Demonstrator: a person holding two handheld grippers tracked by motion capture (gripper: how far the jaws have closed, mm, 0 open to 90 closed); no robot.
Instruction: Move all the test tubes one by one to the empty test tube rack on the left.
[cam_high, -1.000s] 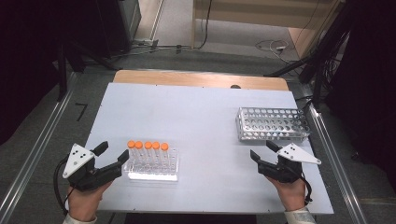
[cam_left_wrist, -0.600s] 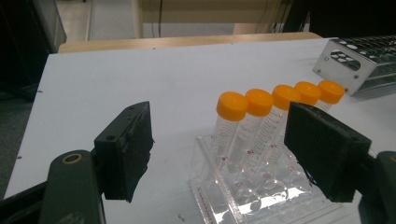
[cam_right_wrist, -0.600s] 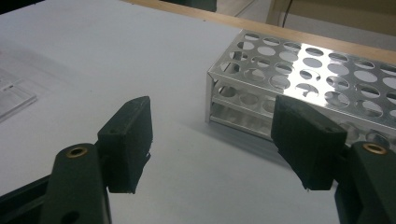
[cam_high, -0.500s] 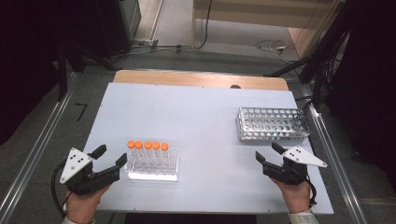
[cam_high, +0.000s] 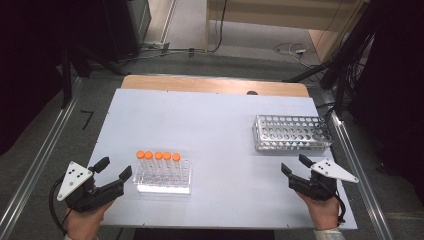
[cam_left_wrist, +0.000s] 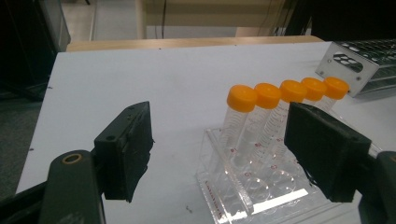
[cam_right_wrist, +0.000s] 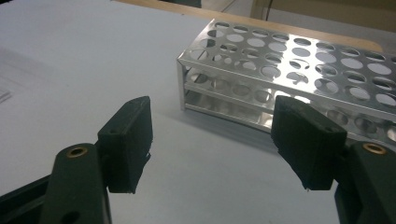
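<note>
Tubes (cam_high: 159, 158) in clear rack (cam_high: 163, 181) | white tabletop (cam_high: 210, 130) | grey floor (cam_high: 35, 150) | both grippers' jaws released

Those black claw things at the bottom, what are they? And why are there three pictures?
They are grabbing tools. A person holds one in each hand: the left claw and the right claw. Both are open and hold nothing.

The big picture comes from a camera up high, looking down on the table. The other two come from small cameras riding on each claw, so you look out between its two black jaws.

On the table, near the left claw, stands a clear rack with five tubes that have orange caps. Near the right claw lies a shiny metal rack full of holes, with no tubes in it.
</note>
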